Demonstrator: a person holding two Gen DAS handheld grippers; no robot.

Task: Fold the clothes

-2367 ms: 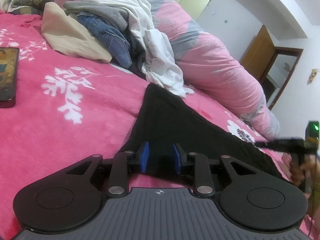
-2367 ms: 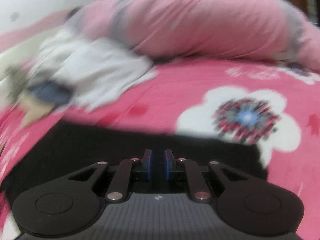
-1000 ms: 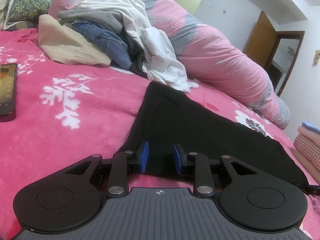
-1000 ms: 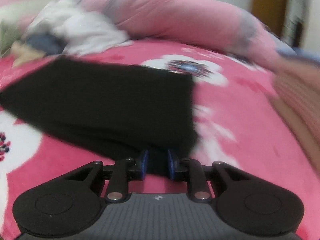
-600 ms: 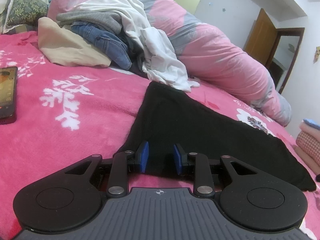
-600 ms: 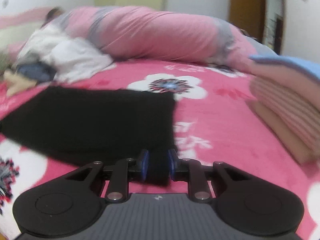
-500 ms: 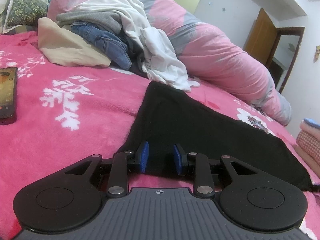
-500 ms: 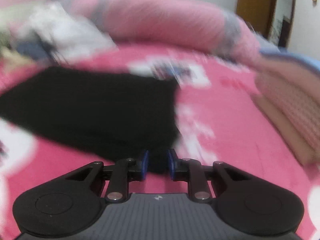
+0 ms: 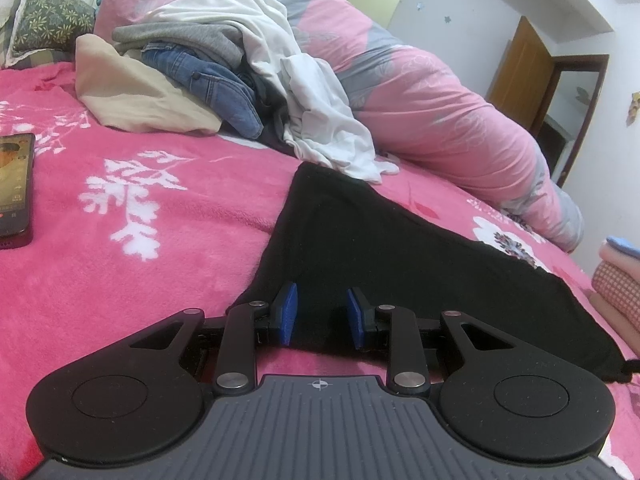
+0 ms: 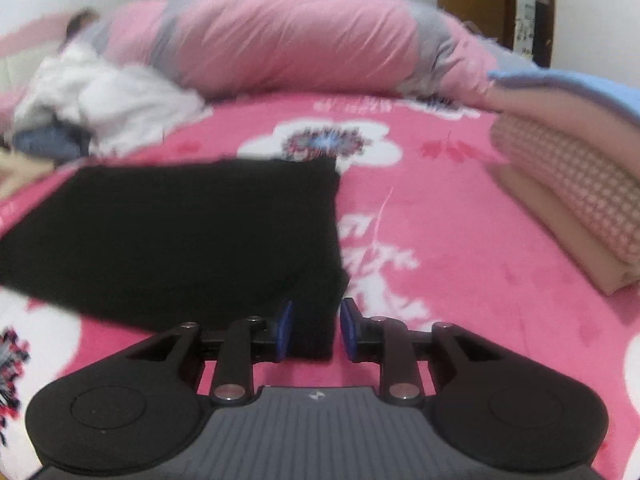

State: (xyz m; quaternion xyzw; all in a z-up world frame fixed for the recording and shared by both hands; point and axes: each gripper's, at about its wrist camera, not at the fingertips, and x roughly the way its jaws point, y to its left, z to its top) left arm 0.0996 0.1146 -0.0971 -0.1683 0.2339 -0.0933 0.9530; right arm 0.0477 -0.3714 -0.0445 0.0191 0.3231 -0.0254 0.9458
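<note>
Black garment (image 9: pixel 384 256) flat on pink bed (image 9: pixel 120 264); right gripper (image 10: pixel 313 330) now parted wider around near corner, grip apparently released; left gripper (image 9: pixel 321 312) unchanged, open astride opposite edge. Spread-out stage seemingly done.

The right wrist view is motion-blurred: the clothes pile (image 10: pixel 92 108) at far left smears into white and blue patches, and the black garment (image 10: pixel 192 236) has soft edges, so its folds cannot be read. Its near edge is hidden behind both grippers. In the left wrist view the phone (image 9: pixel 14 188) is cut by the left edge, the folded stack (image 9: pixel 620 276) by the right edge. Dark cloth under the pile is mostly buried.
</note>
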